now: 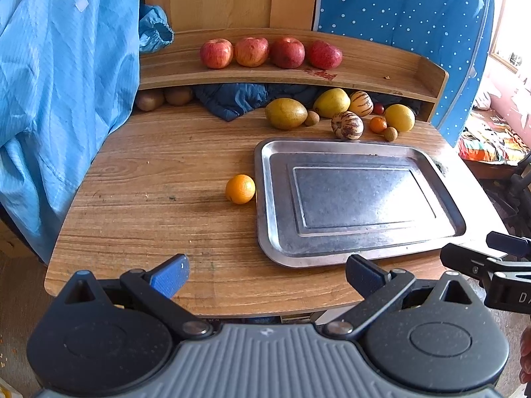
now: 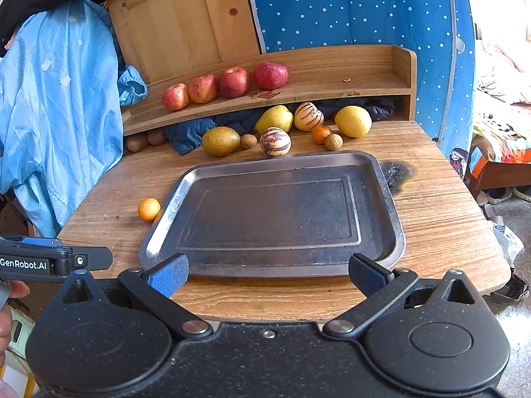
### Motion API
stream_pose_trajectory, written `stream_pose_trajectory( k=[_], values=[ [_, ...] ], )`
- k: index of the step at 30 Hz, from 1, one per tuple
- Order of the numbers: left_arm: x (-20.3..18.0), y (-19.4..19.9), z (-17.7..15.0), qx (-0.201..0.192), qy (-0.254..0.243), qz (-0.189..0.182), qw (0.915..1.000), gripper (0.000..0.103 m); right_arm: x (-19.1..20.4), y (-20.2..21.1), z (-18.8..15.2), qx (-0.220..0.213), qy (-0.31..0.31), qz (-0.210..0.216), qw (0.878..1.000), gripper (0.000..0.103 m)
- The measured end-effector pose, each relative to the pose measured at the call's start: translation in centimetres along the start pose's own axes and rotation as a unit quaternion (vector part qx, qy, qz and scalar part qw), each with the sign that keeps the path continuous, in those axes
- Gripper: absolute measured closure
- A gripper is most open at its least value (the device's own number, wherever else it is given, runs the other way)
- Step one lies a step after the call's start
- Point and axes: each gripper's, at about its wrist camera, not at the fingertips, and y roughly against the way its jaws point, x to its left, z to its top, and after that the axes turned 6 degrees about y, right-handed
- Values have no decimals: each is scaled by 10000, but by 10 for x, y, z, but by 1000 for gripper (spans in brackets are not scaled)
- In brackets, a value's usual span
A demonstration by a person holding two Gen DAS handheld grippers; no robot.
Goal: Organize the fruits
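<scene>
An empty metal tray (image 1: 275, 199) (image 2: 166, 219) lies on the wooden table. One orange (image 1: 240, 189) (image 2: 149, 209) rests against the tray's left rim. Several red apples (image 1: 252, 51) (image 2: 203, 88) line the raised shelf. Behind the tray lie yellow-green pears (image 1: 285, 113) (image 2: 220, 141), striped melons (image 1: 347, 125) (image 2: 275, 141), a lemon (image 1: 400, 117) (image 2: 353, 121), a small tangerine (image 1: 378, 124) (image 2: 321, 134) and small brown fruits. My left gripper (image 1: 267, 277) hovers open at the table's front edge, holding nothing. Beside it, the right gripper (image 2: 268, 275) is open too, over the tray's near rim.
A light blue garment (image 1: 63, 106) hangs over the table's left side. Dark blue cloth (image 1: 239, 98) is stuffed under the shelf, with brown kiwis (image 1: 151, 99) beside it. A burnt patch (image 2: 395, 174) marks the table right of the tray. A person's fingers (image 2: 6, 311) show at the left edge.
</scene>
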Motion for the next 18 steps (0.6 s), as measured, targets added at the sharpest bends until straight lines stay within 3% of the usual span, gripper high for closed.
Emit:
stream_pose_trajectory(
  k=[8,18],
  values=[
    [0,-2,-1,96,109,108,9998,1,-2,-3,-3,159,112,55,9998,1],
    [15,-21,7,499,473,438,9967,1,1,-13,2,229,267,113,9993,1]
  ],
)
